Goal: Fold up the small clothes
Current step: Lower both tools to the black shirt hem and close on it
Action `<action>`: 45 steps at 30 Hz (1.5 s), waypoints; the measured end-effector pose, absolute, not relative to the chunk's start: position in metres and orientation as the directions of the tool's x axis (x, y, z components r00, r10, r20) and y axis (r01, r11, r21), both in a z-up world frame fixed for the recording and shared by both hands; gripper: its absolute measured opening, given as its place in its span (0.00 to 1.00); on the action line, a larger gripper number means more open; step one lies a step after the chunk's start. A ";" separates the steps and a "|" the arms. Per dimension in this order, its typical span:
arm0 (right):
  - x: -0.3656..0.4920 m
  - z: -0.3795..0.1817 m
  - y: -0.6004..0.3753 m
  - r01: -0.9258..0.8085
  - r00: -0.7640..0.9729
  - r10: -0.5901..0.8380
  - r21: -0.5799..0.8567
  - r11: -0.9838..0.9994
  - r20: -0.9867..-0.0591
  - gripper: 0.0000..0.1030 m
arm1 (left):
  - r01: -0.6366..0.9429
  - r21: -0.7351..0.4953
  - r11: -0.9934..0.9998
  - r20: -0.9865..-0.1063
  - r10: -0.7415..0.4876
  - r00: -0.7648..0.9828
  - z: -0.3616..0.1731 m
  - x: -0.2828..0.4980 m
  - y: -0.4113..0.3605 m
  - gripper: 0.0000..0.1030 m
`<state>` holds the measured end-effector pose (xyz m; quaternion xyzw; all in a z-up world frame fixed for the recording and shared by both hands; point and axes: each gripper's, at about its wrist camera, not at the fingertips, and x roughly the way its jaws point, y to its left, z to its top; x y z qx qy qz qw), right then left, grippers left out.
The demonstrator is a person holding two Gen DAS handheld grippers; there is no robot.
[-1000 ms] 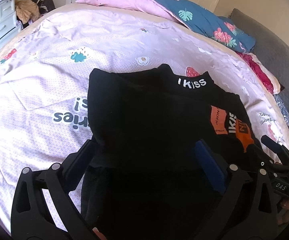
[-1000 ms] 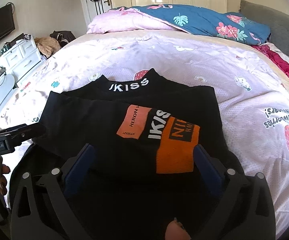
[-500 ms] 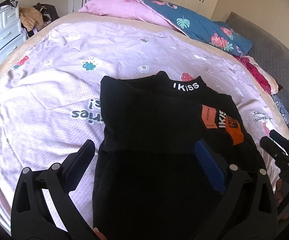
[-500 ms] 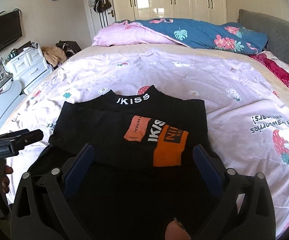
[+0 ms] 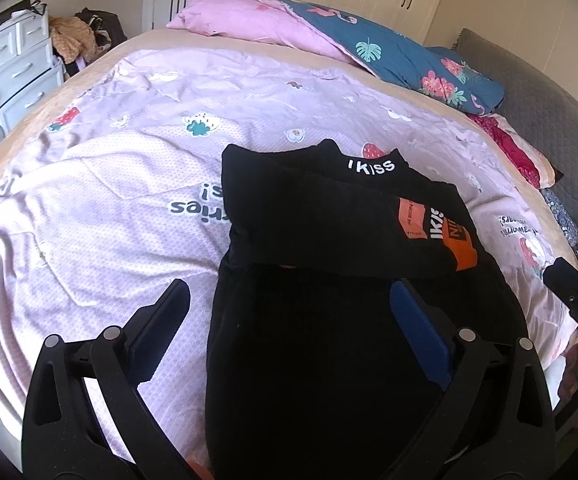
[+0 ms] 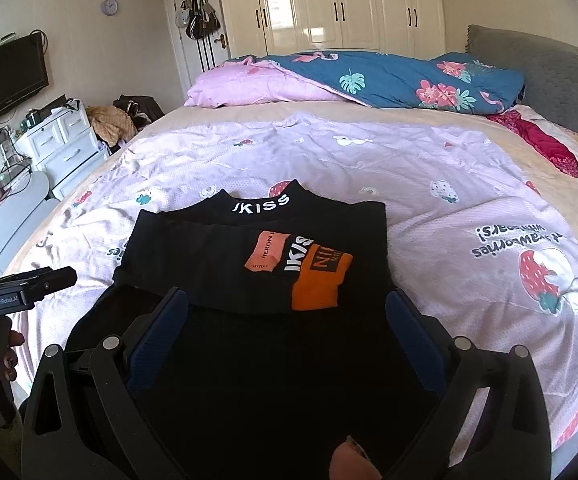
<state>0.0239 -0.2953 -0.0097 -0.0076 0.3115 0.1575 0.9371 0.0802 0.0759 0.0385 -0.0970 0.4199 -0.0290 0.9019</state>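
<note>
Two tools hover over the near part of a black top (image 6: 249,264) spread on the bed (image 6: 449,184), and both stand released, fingers wide apart with nothing between them. The left tool (image 5: 289,312) hangs above the garment's near left portion; the right tool (image 6: 289,308) hangs above its near middle. The top lies flat on the lilac strawberry-print sheet, collar marked "IKISS" pointing away toward the pillows (image 6: 281,84), with a sleeve or side panel bearing the orange patch (image 6: 321,280) already laid across the chest. By my reading, the sideways folds look done and the lengthwise fold is next. That calls for both tools to drop to the near hem, one at each corner, pinch both layers of cloth together, and carry the hem up toward the collar without dragging the folded panel askew.
</note>
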 end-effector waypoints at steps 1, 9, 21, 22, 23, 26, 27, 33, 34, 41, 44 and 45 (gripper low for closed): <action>0.022 -0.009 -0.296 -0.302 0.757 0.291 0.083 0.950 -0.585 0.96 | -0.029 -0.197 0.980 -0.753 -0.132 0.645 0.039 0.078 0.076 0.91; 0.006 -0.008 -0.310 -0.304 0.757 0.292 0.080 0.949 -0.584 0.96 | -0.035 -0.185 0.982 -0.769 -0.122 0.628 0.034 0.057 0.082 0.91; -0.010 -0.010 -0.322 -0.313 0.753 0.301 0.084 0.946 -0.585 0.96 | -0.048 -0.186 0.981 -0.798 -0.122 0.590 0.021 0.031 0.096 0.91; -0.011 -0.011 -0.324 -0.312 0.752 0.300 0.084 0.946 -0.586 0.96 | -0.050 -0.189 0.981 -0.803 -0.125 0.583 0.018 0.029 0.098 0.91; -0.011 -0.012 -0.325 -0.311 0.751 0.299 0.084 0.947 -0.588 0.96 | -0.050 -0.191 0.980 -0.806 -0.128 0.578 0.017 0.028 0.099 0.91; -0.014 -0.016 -0.328 -0.309 0.745 0.297 0.085 0.947 -0.597 0.96 | -0.052 -0.203 0.978 -0.816 -0.140 0.560 0.010 0.022 0.103 0.91; -0.016 -0.017 -0.329 -0.310 0.742 0.296 0.084 0.947 -0.602 0.96 | -0.054 -0.209 0.976 -0.821 -0.145 0.552 0.007 0.019 0.105 0.91; -0.021 -0.024 -0.335 -0.308 0.731 0.284 0.071 0.949 -0.620 0.96 | -0.045 -0.218 0.975 -0.845 -0.165 0.509 -0.006 0.007 0.109 0.91; -0.022 -0.026 -0.337 -0.308 0.730 0.282 0.070 0.949 -0.623 0.96 | -0.041 -0.229 0.973 -0.847 -0.178 0.502 -0.009 0.004 0.110 0.91; -0.029 -0.037 -0.349 -0.294 0.721 0.256 0.051 0.955 -0.644 0.96 | -0.022 -0.287 0.958 -0.861 -0.248 0.444 -0.027 -0.019 0.106 0.81; -0.033 -0.042 -0.355 -0.293 0.711 0.252 0.049 0.955 -0.656 0.96 | -0.009 -0.298 0.954 -0.870 -0.268 0.414 -0.035 -0.026 0.102 0.74; -0.034 -0.044 -0.357 -0.292 0.709 0.249 0.047 0.955 -0.659 0.96 | -0.006 -0.302 0.953 -0.872 -0.274 0.406 -0.037 -0.028 0.101 0.72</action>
